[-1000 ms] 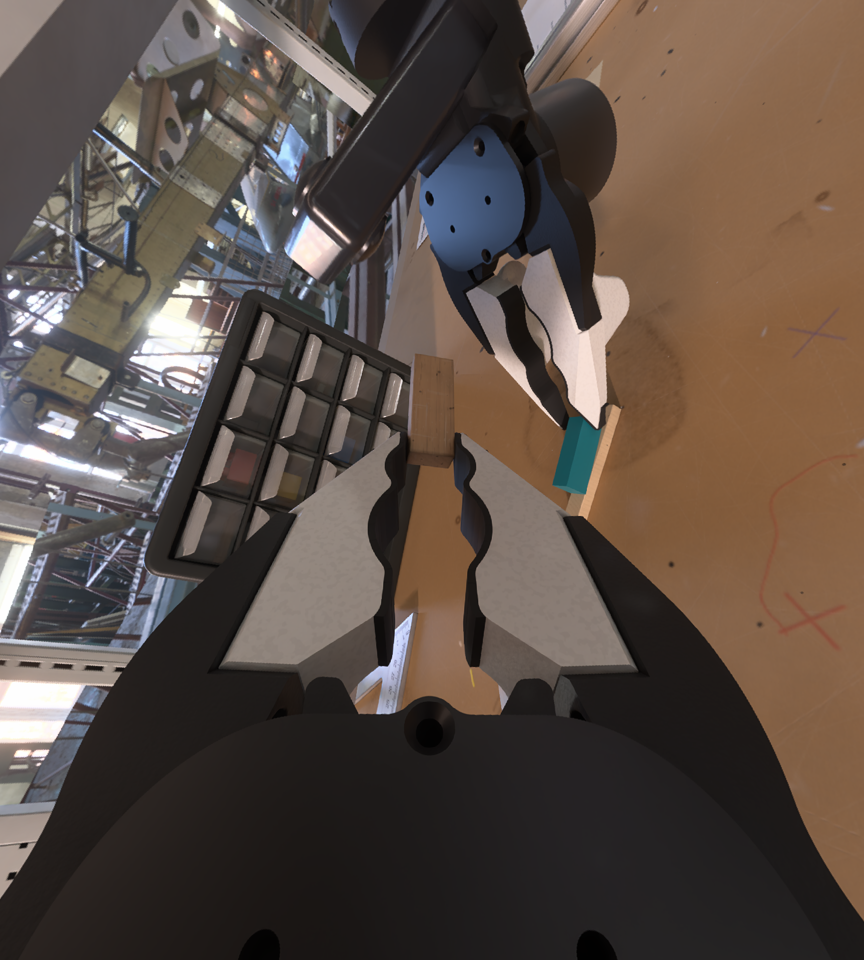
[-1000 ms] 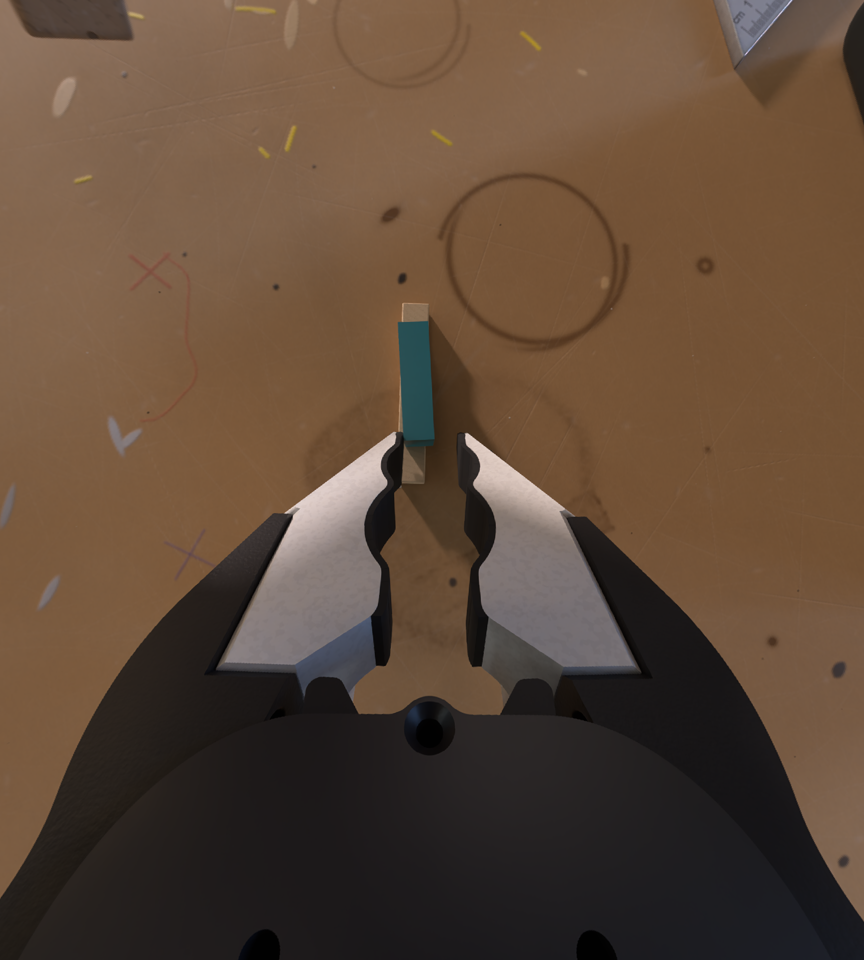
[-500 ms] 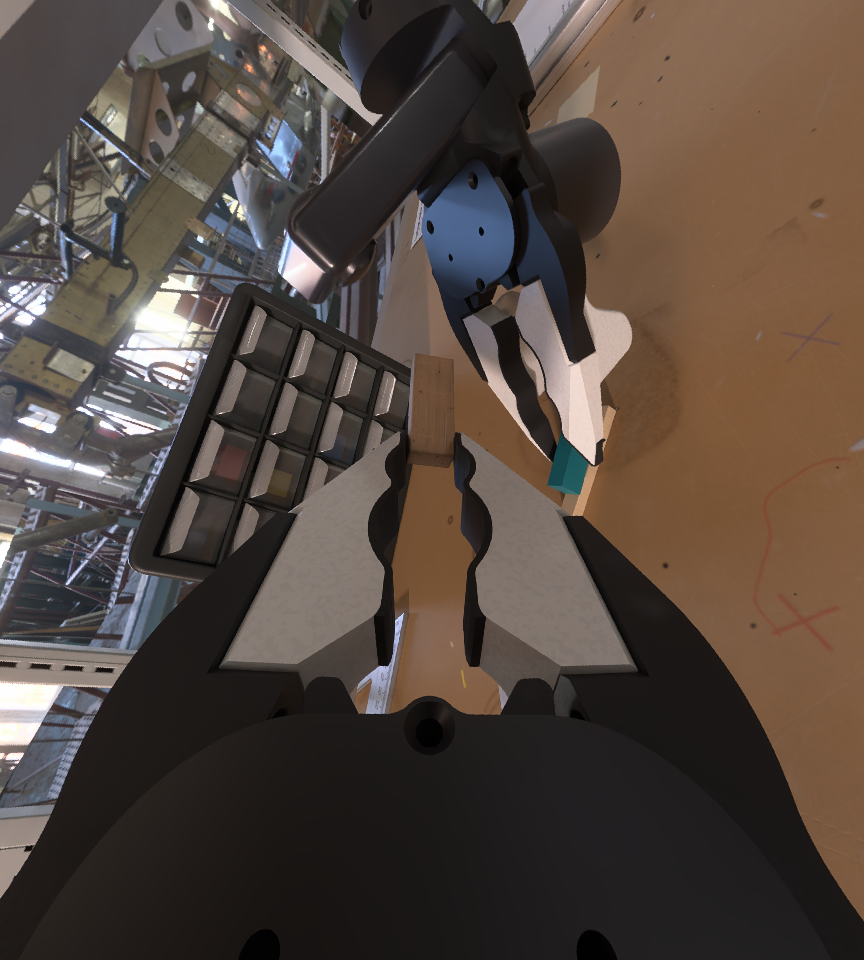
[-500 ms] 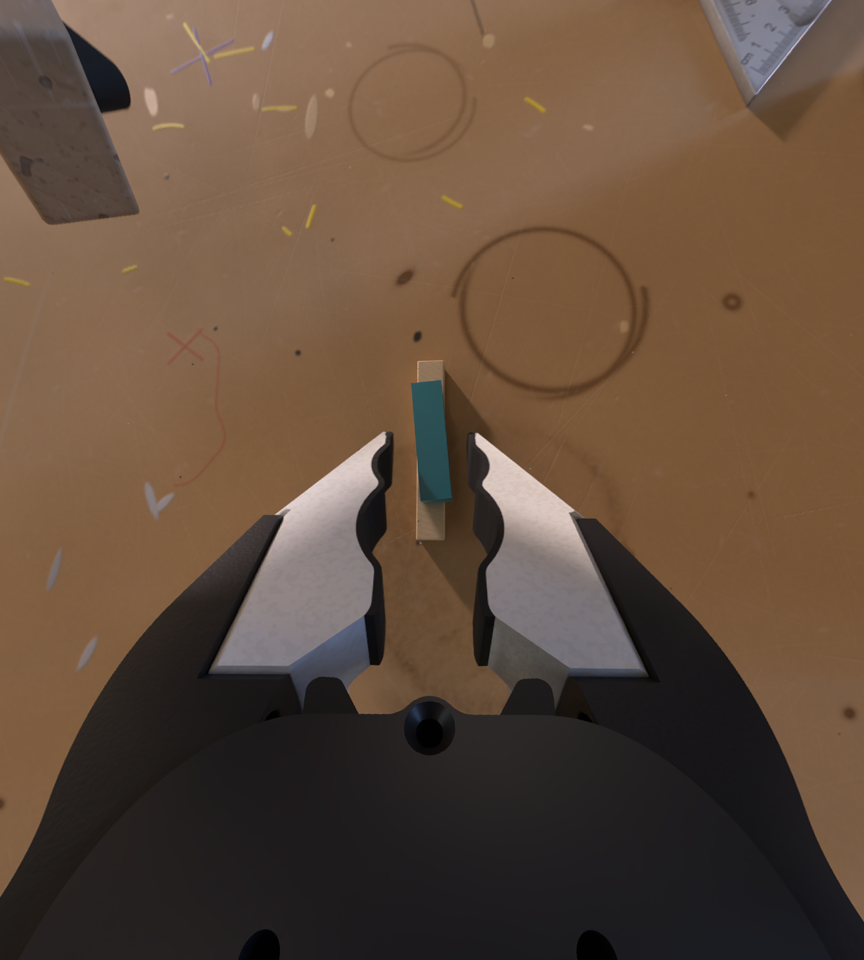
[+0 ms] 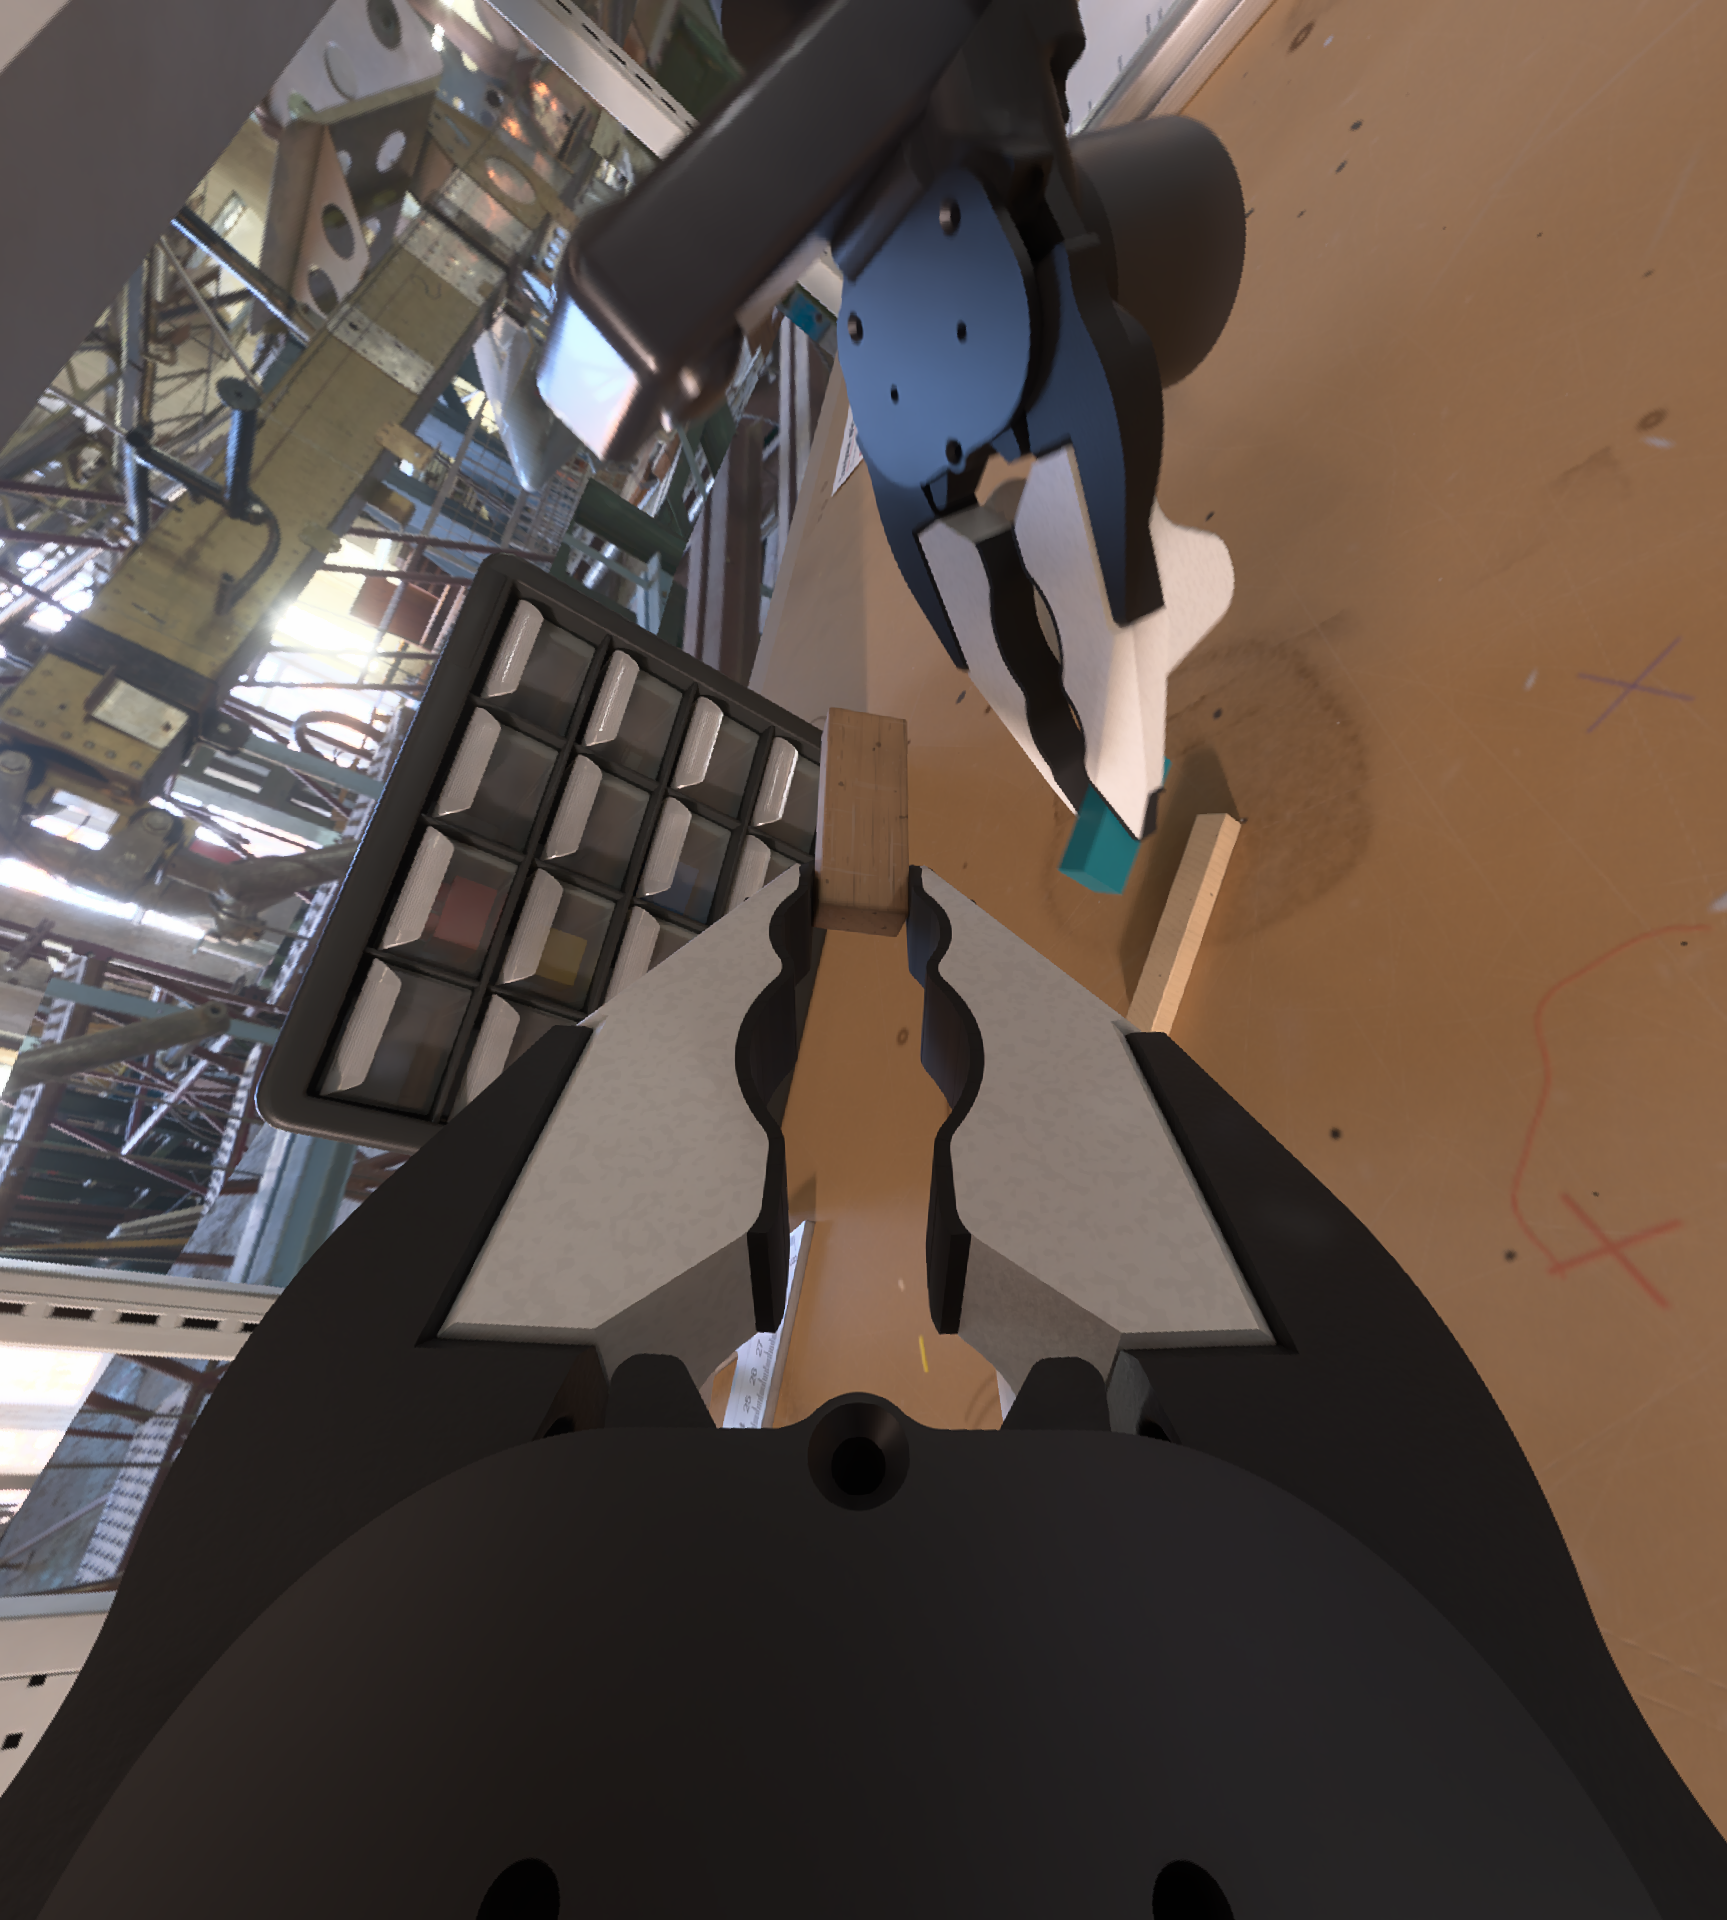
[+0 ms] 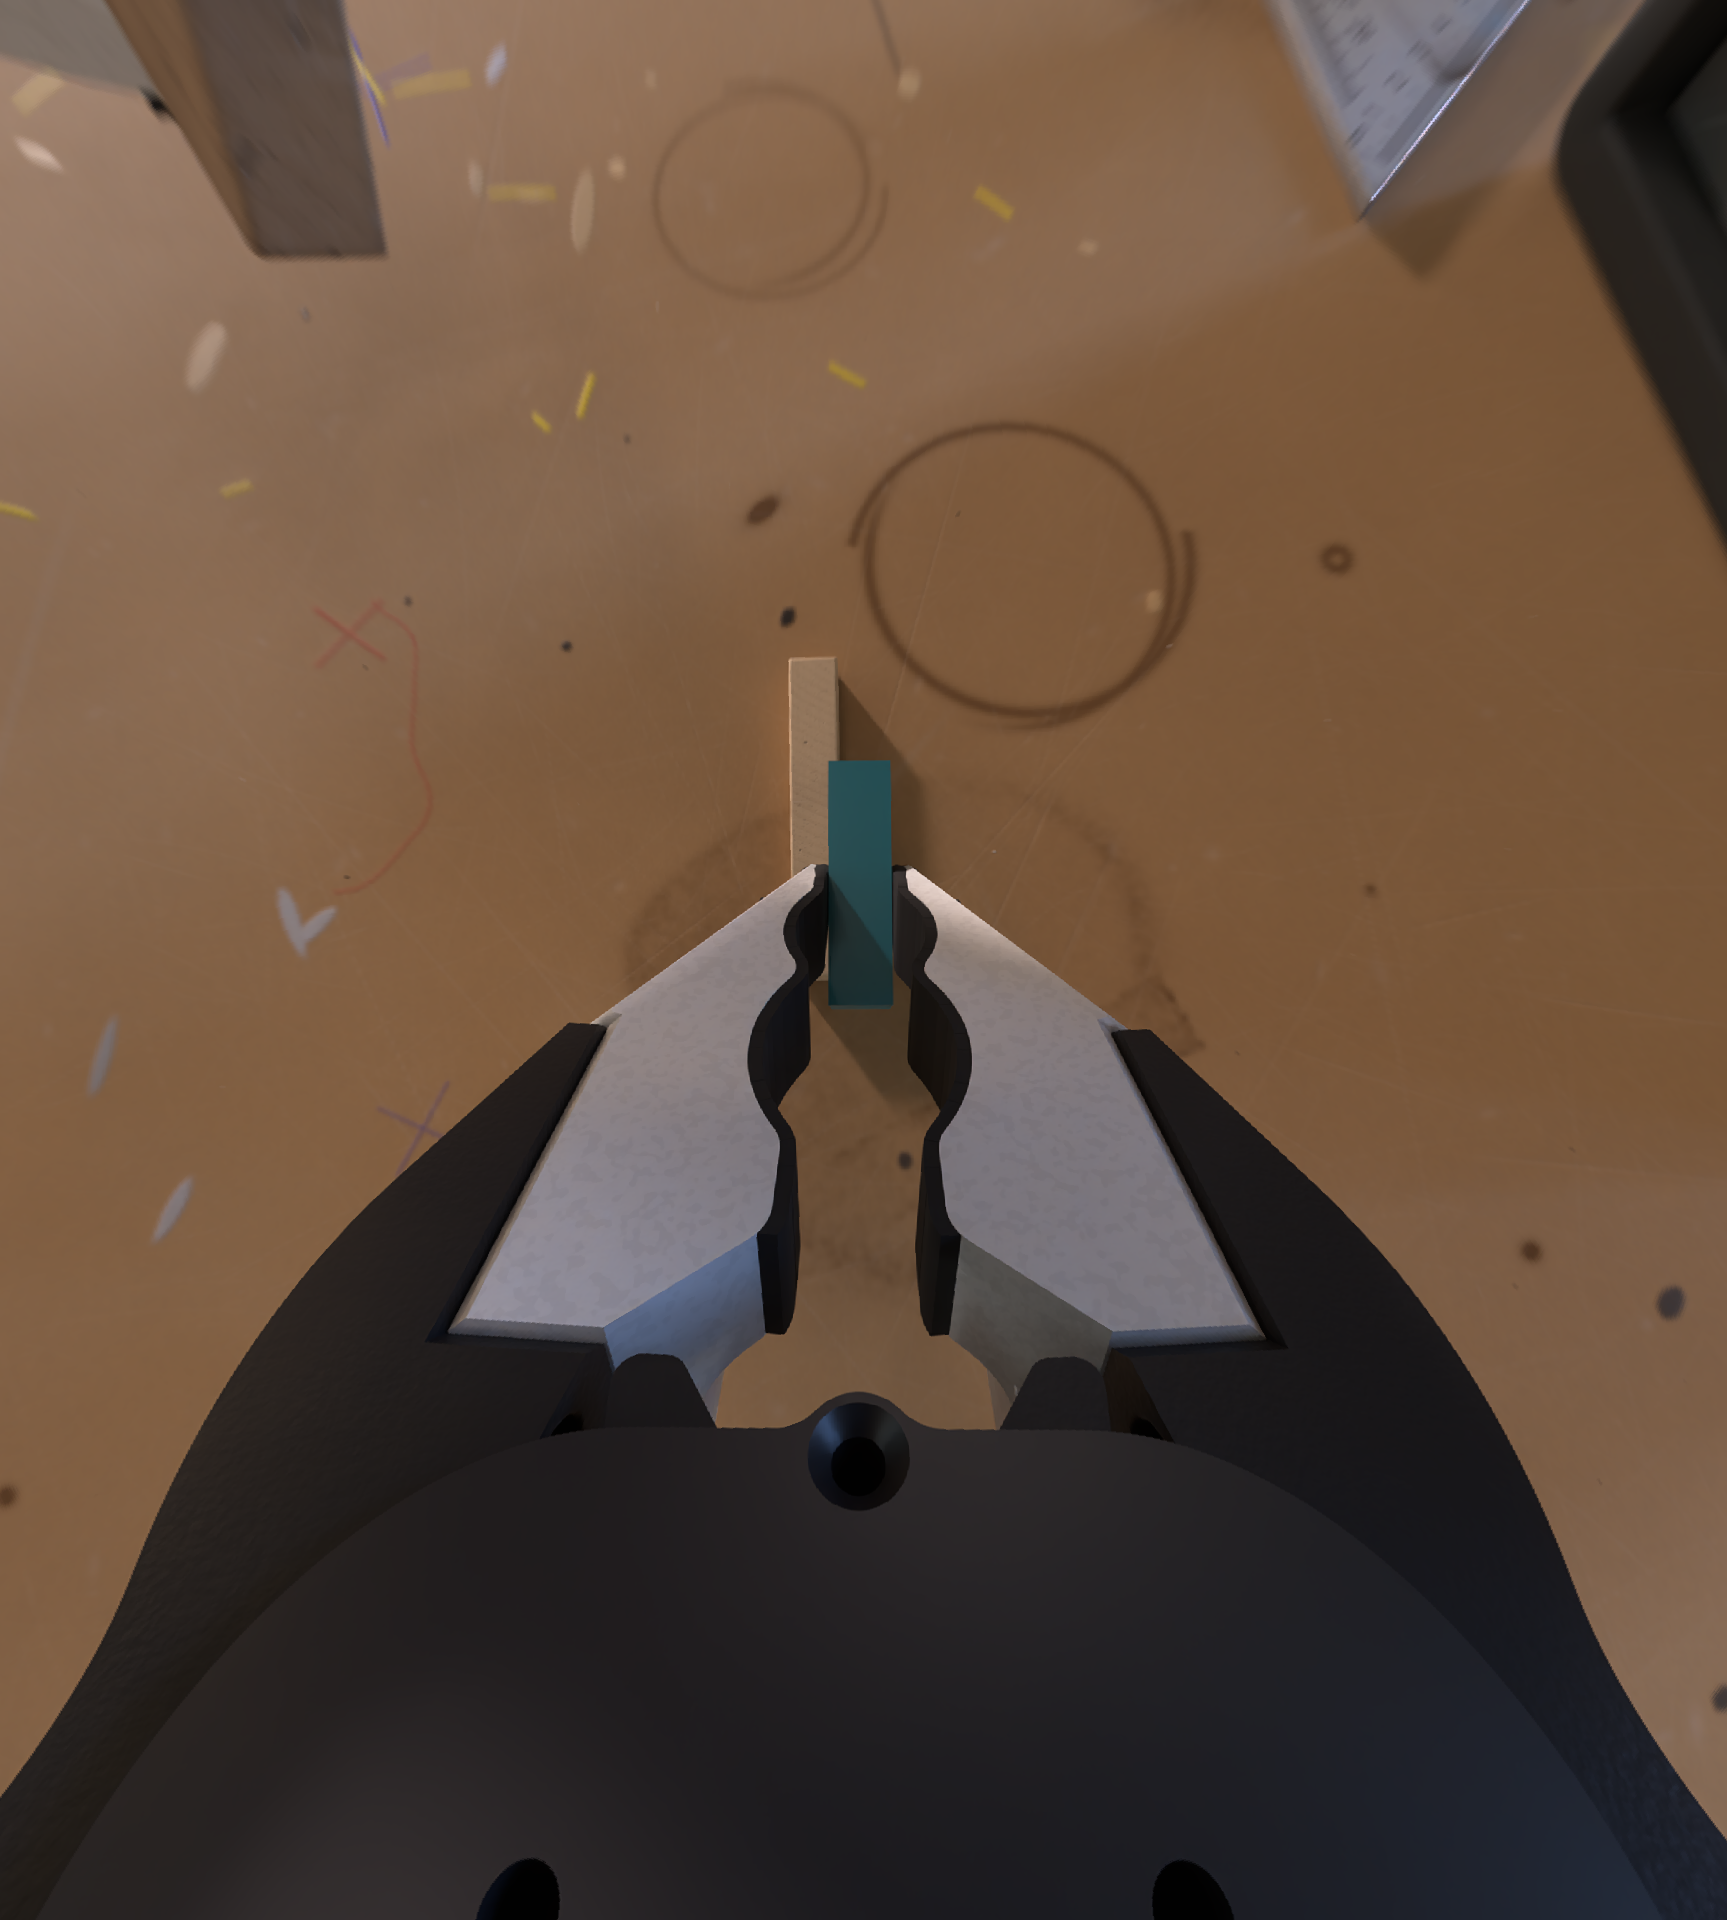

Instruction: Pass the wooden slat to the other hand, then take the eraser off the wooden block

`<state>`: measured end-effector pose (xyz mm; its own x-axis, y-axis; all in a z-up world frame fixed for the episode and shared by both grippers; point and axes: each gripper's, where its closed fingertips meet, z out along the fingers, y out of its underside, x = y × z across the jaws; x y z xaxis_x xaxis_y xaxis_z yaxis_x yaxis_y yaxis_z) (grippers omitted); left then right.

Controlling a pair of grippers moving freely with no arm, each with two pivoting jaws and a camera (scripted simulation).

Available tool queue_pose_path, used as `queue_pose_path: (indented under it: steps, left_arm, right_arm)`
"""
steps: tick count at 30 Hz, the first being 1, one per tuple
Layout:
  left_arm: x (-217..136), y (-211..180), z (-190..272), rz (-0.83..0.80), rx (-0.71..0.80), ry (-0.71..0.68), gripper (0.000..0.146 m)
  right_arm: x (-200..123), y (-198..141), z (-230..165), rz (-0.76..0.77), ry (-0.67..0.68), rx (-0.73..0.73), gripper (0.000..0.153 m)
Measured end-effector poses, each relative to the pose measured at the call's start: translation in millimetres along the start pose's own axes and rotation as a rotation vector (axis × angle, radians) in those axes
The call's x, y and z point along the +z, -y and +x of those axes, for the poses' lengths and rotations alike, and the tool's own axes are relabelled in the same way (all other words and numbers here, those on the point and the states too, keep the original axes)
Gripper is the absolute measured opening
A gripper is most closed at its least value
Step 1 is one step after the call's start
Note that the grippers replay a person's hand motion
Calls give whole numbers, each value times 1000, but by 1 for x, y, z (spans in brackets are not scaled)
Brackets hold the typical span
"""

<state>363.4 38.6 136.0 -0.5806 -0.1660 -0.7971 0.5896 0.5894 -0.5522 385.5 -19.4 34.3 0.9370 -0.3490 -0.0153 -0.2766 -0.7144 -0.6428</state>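
Note:
My left gripper is shut on the end of a short wooden slat and holds it in the air above the table. My right gripper is shut on the teal eraser and holds it just above and a little right of the thin pale wooden block, which lies on the brown table. In the left wrist view the right gripper carries the eraser clear of the block. The slat also shows at the top left of the right wrist view.
A black compartment organiser stands beside the slat and shows at the right edge of the right wrist view. A metal ruler lies at the far right. The table bears ring stains and pencil marks.
My right gripper dropped around the eraser, shut on it and raised it off the wooden block. My left gripper kept its hold on the slat and barely moved.

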Motion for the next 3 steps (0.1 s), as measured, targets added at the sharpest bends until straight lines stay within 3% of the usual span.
queue_pose_path:
  steps: [3]
  left_arm:
    - [-1, 1, -2, 7, -10, 11, 17]
  right_arm:
    - [-21, 11, 3, 102, 11, 36, 11]
